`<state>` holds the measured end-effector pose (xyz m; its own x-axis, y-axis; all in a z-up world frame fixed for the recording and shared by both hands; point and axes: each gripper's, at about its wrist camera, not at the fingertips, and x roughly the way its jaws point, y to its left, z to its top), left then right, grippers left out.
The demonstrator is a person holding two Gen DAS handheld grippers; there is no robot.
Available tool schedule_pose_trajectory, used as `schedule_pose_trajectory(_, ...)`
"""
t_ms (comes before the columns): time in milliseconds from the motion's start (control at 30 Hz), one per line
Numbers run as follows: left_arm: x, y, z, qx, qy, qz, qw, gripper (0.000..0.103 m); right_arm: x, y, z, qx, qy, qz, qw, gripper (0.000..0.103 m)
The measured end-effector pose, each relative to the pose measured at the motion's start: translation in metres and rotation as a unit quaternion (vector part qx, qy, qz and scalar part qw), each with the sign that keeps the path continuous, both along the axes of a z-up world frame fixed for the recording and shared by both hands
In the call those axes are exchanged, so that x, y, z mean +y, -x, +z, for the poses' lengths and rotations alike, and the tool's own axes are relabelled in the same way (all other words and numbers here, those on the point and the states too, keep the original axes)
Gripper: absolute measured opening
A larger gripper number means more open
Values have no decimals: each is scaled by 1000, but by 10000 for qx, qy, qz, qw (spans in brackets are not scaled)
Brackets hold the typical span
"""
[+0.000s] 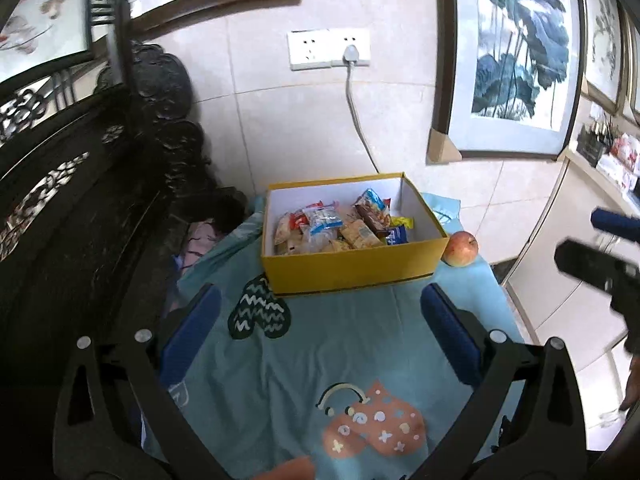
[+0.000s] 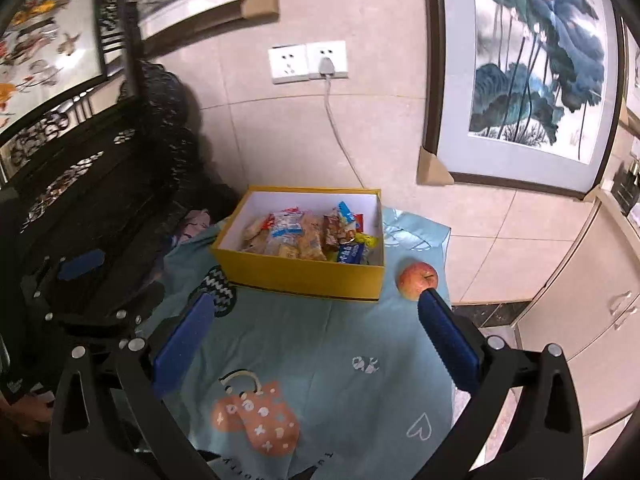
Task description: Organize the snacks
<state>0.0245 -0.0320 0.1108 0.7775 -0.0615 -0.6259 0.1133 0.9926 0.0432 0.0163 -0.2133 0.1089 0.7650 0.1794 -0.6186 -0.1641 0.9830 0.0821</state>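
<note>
A yellow box [image 1: 352,266] with a white inside stands at the far end of a table under a light blue cloth [image 1: 340,344]. It also shows in the right wrist view [image 2: 298,278]. Several wrapped snacks [image 1: 340,226] lie inside it [image 2: 308,234]. My left gripper [image 1: 320,300] is open and empty over the cloth, short of the box. My right gripper [image 2: 318,304] is open and empty, short of the box's front wall. The right gripper also shows at the right edge of the left wrist view [image 1: 600,248].
A red-yellow apple [image 1: 461,249] lies on the cloth right of the box, close to my right fingertip [image 2: 430,296] in the right wrist view [image 2: 416,278]. A dark carved wooden screen [image 1: 80,200] stands left. A tiled wall with a socket and cable [image 1: 352,92] is behind. Cream cabinets [image 2: 580,320] stand right.
</note>
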Motion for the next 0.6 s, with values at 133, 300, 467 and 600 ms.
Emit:
schedule_pose_trajectory(133,6,10,4,-1,25,189,9998,101,5,14,0,-58,64,81,9999,102)
schedule_pose_trajectory(300,12,18,5,1,37,272,9996,101,1,24,-6,39,59,12,10000,102)
schedule_pose_trajectory(467,14,22,3,109,178,251,9995,101,-2,31,-9,57,61,-65,9999,102)
schedule_pose_trajectory(600,13,24,2,126,207,201,9995,101,-2,36,-7,5,87,-96,9999,102)
